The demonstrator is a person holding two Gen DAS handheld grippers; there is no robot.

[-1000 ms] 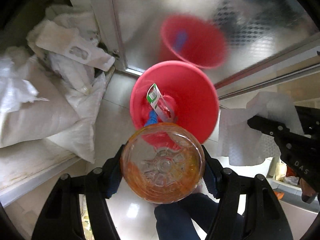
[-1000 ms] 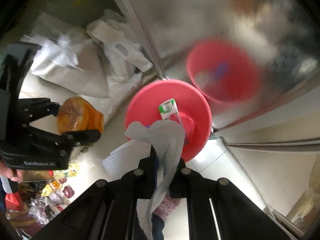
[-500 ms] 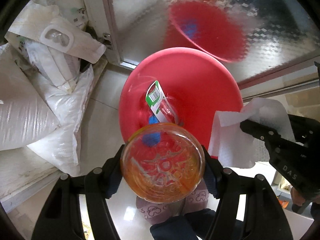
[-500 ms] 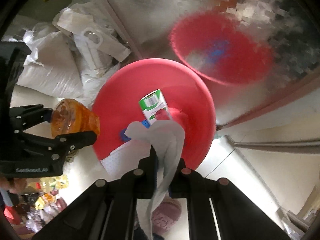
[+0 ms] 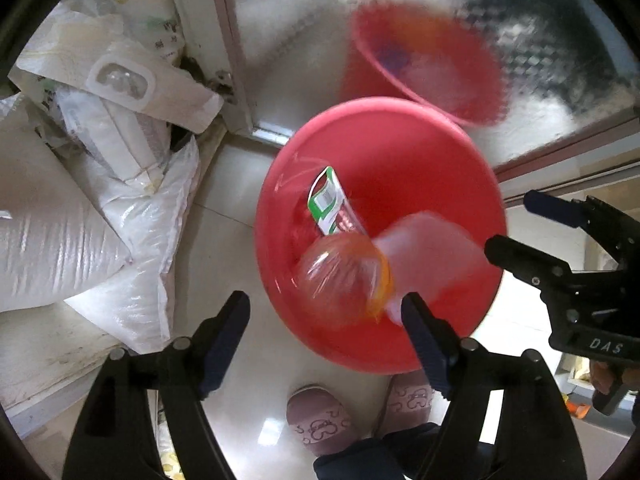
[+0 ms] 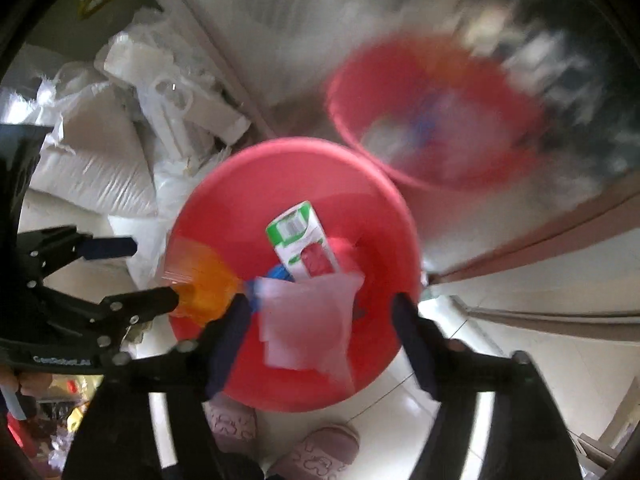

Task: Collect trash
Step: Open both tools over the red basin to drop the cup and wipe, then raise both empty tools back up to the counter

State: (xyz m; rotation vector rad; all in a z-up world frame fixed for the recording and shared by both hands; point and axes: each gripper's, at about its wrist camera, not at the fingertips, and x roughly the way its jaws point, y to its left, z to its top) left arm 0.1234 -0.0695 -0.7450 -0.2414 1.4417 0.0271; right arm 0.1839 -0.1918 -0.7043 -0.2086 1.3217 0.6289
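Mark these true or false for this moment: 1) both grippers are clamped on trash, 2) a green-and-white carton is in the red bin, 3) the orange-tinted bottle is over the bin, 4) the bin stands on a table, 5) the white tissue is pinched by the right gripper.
1) False. The left gripper and right gripper have their jaws opening, and nothing is pressed by the pads.
2) True. The carton lies inside the red bin.
3) True. The bottle, blurred, is over the bin.
4) False. The bin stands on the tiled floor, near slippers.
5) False. The tissue is loose between the opening jaws.
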